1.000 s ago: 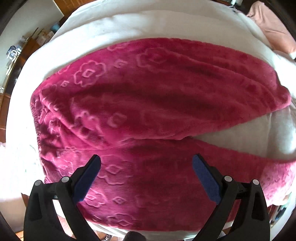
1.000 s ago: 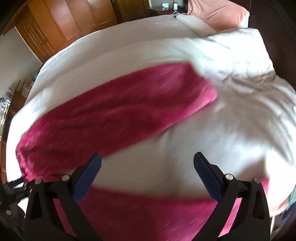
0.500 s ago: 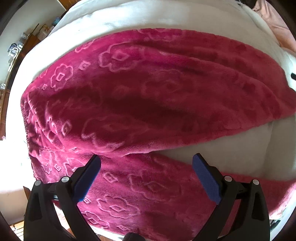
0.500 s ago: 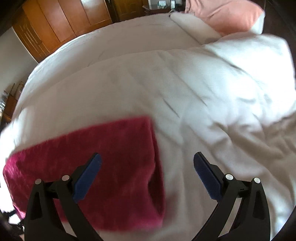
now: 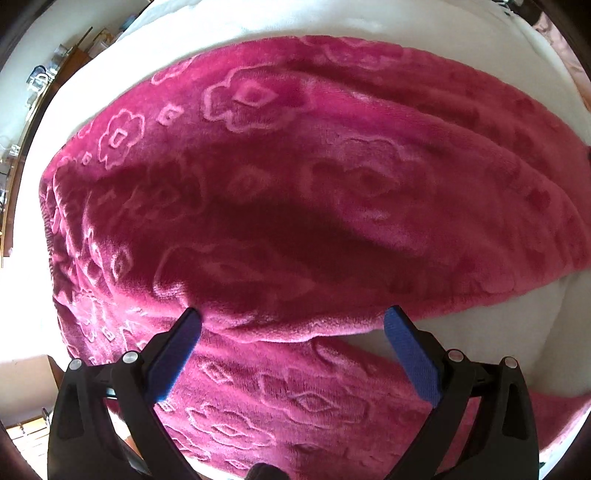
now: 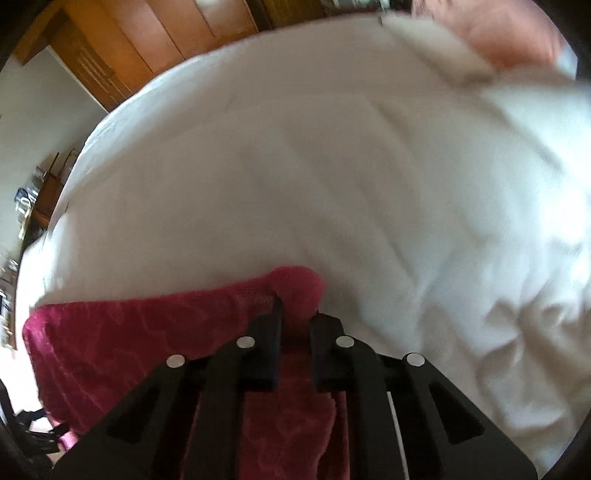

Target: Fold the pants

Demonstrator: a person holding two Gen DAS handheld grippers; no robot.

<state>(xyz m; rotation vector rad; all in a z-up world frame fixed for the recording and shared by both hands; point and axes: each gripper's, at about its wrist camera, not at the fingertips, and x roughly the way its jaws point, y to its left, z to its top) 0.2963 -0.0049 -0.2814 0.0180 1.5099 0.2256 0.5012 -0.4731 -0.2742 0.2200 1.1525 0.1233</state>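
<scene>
Plush magenta pants with an embossed flower pattern lie spread on a white bed. Their waistband is at the left and the two legs run to the right. My left gripper is open and hovers low over the crotch, just above the inner edge of the far leg. In the right wrist view my right gripper is shut on the cuff end of a pant leg. The fabric bunches between its fingers.
The white duvet covers the bed, rumpled at the right. A pink pillow lies at the head. Wooden wardrobes stand behind, and a cluttered shelf is by the bed's left side.
My right gripper moved down to the leg's cuff and closed on it. My left gripper came lower and closer to the pants and stayed open.
</scene>
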